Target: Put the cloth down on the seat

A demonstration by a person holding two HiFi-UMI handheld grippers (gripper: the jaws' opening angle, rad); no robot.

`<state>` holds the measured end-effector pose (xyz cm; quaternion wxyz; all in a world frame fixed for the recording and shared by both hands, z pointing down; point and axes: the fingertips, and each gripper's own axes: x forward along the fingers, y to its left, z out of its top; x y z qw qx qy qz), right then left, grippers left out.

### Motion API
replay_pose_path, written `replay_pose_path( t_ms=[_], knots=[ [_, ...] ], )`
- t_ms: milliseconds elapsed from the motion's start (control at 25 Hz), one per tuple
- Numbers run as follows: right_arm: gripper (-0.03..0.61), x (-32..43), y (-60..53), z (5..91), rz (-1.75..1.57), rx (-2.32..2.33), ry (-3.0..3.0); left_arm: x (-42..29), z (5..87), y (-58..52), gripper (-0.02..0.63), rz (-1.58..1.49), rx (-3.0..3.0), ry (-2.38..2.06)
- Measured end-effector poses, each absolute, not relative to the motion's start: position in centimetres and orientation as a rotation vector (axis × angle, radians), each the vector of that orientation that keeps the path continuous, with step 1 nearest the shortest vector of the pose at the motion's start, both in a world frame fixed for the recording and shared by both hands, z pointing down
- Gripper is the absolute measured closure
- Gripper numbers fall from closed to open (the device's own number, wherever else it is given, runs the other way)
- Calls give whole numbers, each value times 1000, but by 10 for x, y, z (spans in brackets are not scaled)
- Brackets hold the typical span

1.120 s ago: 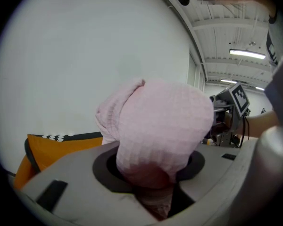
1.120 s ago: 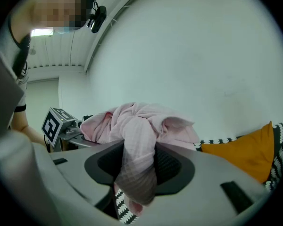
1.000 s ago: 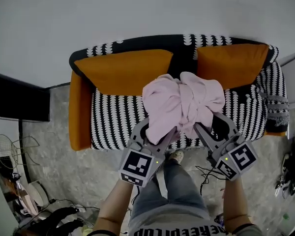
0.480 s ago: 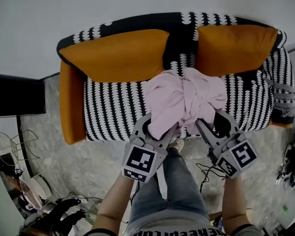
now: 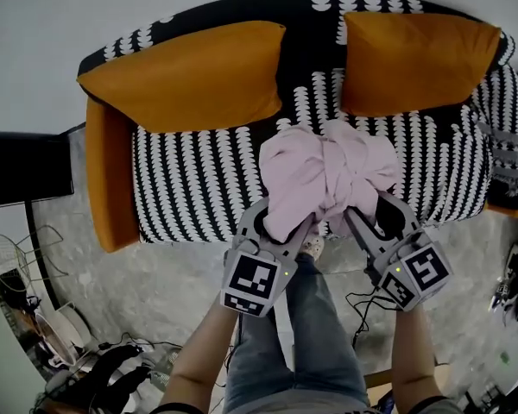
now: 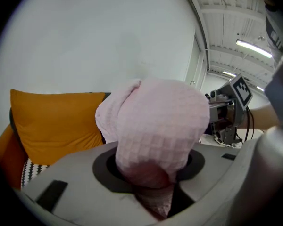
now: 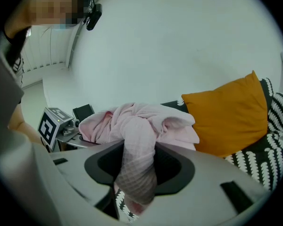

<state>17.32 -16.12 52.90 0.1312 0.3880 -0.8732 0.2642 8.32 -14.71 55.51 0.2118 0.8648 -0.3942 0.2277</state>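
A bunched pale pink waffle cloth [image 5: 328, 175] hangs over the front of the black-and-white patterned sofa seat [image 5: 198, 188]. My left gripper [image 5: 287, 229] is shut on its left part; in the left gripper view the cloth [image 6: 155, 131] fills the gap between the jaws. My right gripper [image 5: 363, 224] is shut on its right part, and in the right gripper view the cloth [image 7: 137, 149] droops through the jaws. Whether the cloth touches the seat I cannot tell.
Two orange cushions [image 5: 190, 76] [image 5: 414, 50] lean on the sofa back, and an orange armrest [image 5: 108, 179] is at the left. The person's legs and a shoe [image 5: 311, 248] stand before the sofa. Cables and clutter [image 5: 95, 378] lie on the floor at lower left.
Both grippers have sunk together with the cloth toward the seat. The sofa now looms larger and lower in the head view; the grips are unchanged.
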Motion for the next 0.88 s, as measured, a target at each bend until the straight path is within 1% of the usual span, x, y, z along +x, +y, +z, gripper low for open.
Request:
replay_pose_path(
  t_ms=[280, 880],
  knots=[
    [376, 174, -150, 574, 798, 1130, -2493, 84, 601, -134, 385, 645, 2355, -1082],
    [374, 178, -157, 660, 880, 1138, -2370, 82, 686, -144, 383, 765, 2259, -1047]
  ],
)
